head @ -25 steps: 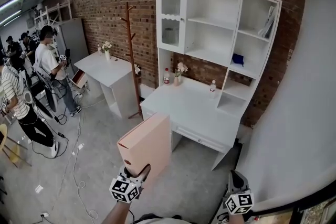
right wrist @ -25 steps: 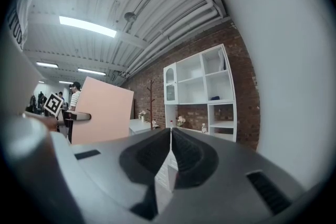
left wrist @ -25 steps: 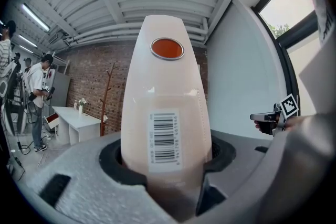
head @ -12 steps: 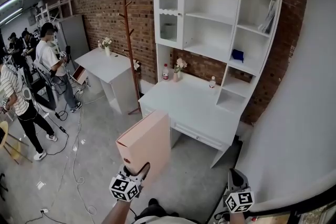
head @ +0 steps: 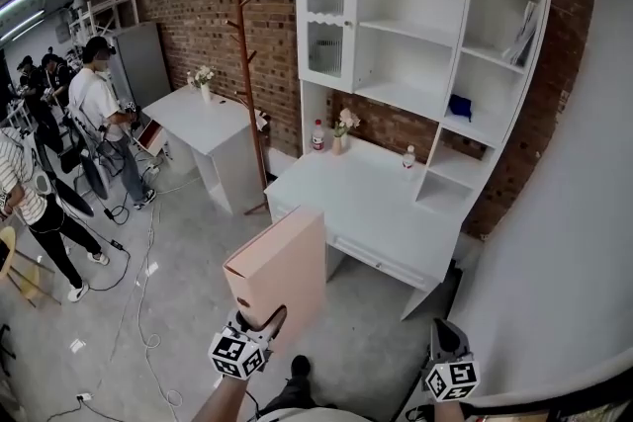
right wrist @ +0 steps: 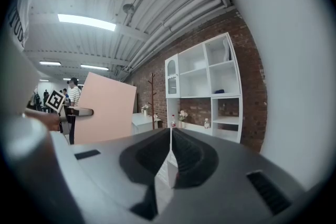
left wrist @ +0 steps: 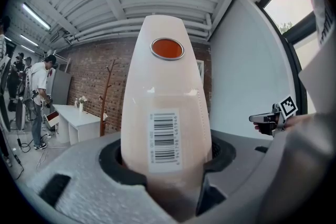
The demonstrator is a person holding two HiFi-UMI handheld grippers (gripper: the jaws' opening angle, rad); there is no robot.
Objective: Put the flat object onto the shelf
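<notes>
A flat pink binder [head: 280, 273] stands upright in my left gripper [head: 259, 319], which is shut on its lower spine. In the left gripper view the binder's spine [left wrist: 165, 107] with a barcode label and an orange ring hole fills the middle between the jaws. The white shelf unit [head: 425, 44] stands on a white desk [head: 366, 208] against the brick wall, ahead and to the right. My right gripper [head: 445, 341] hangs low at the bottom right, jaws together with nothing between them. The right gripper view shows the binder [right wrist: 102, 107] at left and the shelf unit [right wrist: 205, 84] beyond.
A wooden coat stand [head: 249, 94] and a second white desk [head: 203, 128] stand left of the shelf unit. Bottles and a small flower vase [head: 341, 128] sit on the desk. A blue object [head: 460, 106] lies in a right-hand shelf compartment. Several people stand at far left [head: 99, 114]. Cables cross the floor.
The view has shifted slightly, with the shelf unit now a little further right and higher. The binder stays held in the left gripper. People at left have moved.
</notes>
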